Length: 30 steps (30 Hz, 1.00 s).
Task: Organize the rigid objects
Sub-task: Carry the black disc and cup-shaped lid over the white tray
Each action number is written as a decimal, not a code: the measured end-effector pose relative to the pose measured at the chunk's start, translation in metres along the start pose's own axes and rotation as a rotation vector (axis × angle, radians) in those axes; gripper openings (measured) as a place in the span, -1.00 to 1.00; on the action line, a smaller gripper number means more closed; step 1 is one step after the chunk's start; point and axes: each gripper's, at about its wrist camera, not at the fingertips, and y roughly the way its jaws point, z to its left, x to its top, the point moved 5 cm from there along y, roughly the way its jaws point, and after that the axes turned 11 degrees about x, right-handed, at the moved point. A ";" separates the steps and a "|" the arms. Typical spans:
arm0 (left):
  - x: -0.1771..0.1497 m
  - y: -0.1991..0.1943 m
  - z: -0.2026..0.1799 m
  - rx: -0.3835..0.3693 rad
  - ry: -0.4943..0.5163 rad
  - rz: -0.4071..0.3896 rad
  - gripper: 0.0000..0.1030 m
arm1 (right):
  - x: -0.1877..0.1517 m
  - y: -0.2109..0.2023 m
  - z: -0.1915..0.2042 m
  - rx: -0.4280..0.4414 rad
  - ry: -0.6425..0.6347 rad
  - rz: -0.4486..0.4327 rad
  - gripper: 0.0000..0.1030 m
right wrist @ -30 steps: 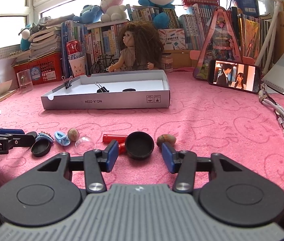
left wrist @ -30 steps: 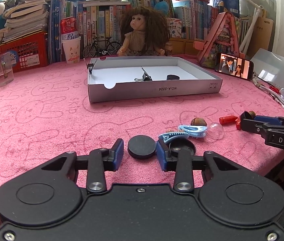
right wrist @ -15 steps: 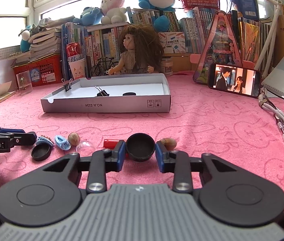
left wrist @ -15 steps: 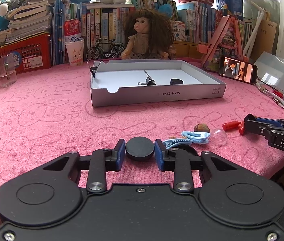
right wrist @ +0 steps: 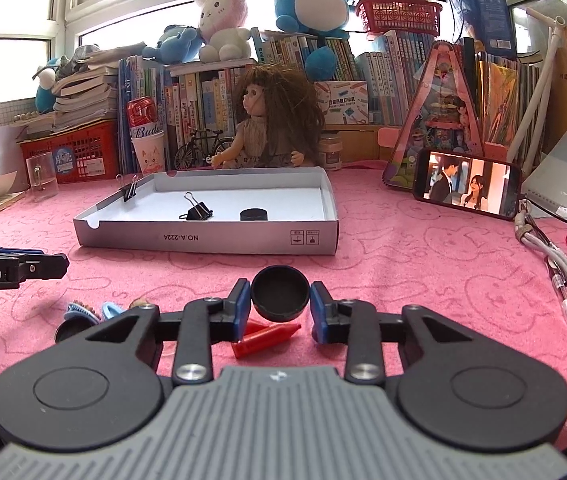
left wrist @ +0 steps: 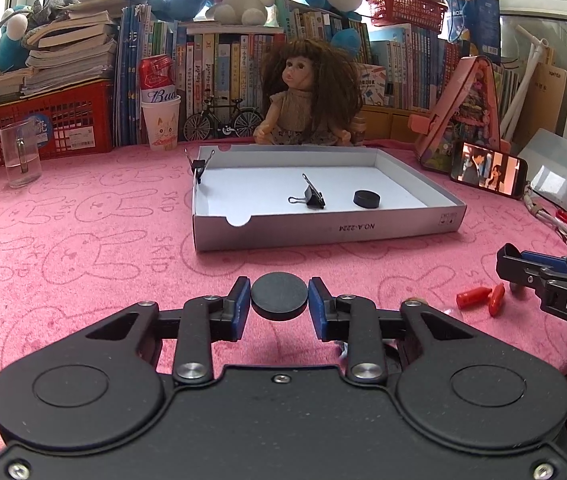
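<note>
Left wrist view shows the left gripper (left wrist: 279, 298) clenched on a flat round black cap (left wrist: 279, 295), lifted above the pink rabbit-print tablecloth (left wrist: 83, 248); its own black body hides the cloth just beneath and most of the small items there. The right gripper (right wrist: 280, 300) grasps a hollow round black cup-shaped lid (right wrist: 280, 293) between its blue pads, partly covering a red crayon-like stick (right wrist: 267, 336). Half hidden behind that gripper's left finger lie a blue comb-like clip (right wrist: 81, 312), a pale blue ring (right wrist: 112, 309) and a brownish nut (right wrist: 139, 303), too small to tell more. Farther back, the shallow white cardboard box lid (left wrist: 323, 230) holds a black binder clip (left wrist: 311, 198) and a small black disc (left wrist: 366, 199); a second binder clip (left wrist: 199, 166) grips its left wall.
</note>
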 end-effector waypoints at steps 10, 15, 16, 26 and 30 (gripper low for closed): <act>0.023 0.014 0.000 0.003 -0.025 -0.012 -0.43 | 0.022 0.015 -0.011 -0.021 0.024 -0.002 -0.28; 0.036 0.023 -0.002 0.008 -0.042 -0.013 -0.43 | 0.033 0.027 -0.015 -0.023 0.041 0.006 -0.28; 0.038 0.025 -0.002 0.006 -0.047 -0.013 -0.43 | 0.035 0.029 -0.016 -0.023 0.044 0.007 -0.28; 0.070 0.053 -0.006 -0.005 -0.071 -0.025 -0.43 | 0.060 0.064 -0.027 -0.019 0.050 0.038 -0.28; 0.082 0.074 -0.007 -0.009 -0.094 -0.004 -0.43 | 0.067 0.082 -0.030 -0.011 0.060 0.049 -0.28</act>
